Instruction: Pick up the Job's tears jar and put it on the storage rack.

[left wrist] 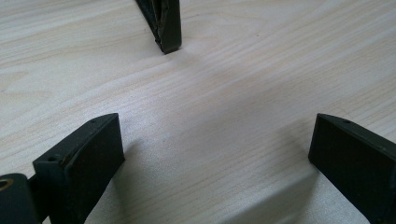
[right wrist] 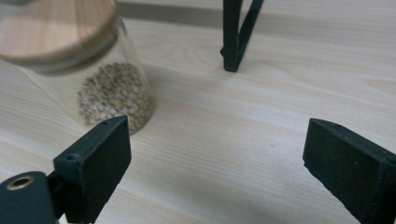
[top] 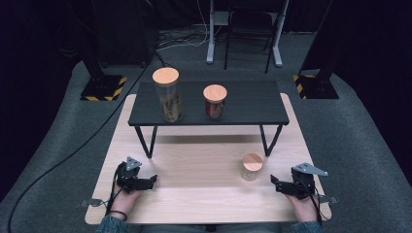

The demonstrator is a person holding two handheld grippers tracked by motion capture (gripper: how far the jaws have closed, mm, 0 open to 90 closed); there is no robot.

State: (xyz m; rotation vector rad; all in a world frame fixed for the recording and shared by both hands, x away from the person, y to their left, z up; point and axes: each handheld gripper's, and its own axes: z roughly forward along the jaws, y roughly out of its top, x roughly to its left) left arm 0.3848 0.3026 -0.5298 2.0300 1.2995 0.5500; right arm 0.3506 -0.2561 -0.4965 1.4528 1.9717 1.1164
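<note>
A small glass jar (top: 251,167) with a wooden lid and pale grains inside stands on the light wooden table (top: 199,194), right of centre. My right gripper (top: 275,181) rests just right of it, open, nothing between the jaws. In the right gripper view the same small jar (right wrist: 107,88) stands past the left jaw, apart from it. My left gripper (top: 151,180) lies near the table's front left, open and empty; its view has bare wood between the jaws (left wrist: 215,154). On the black shelf (top: 243,114) stand a tall jar (top: 168,95) and a shorter jar (top: 214,102).
The black shelf's legs (top: 145,141) stand on the table behind both grippers; one leg foot (left wrist: 168,28) is ahead of the left gripper, another leg foot (right wrist: 233,46) ahead of the right. A cable (top: 73,150) runs over the grey floor at left.
</note>
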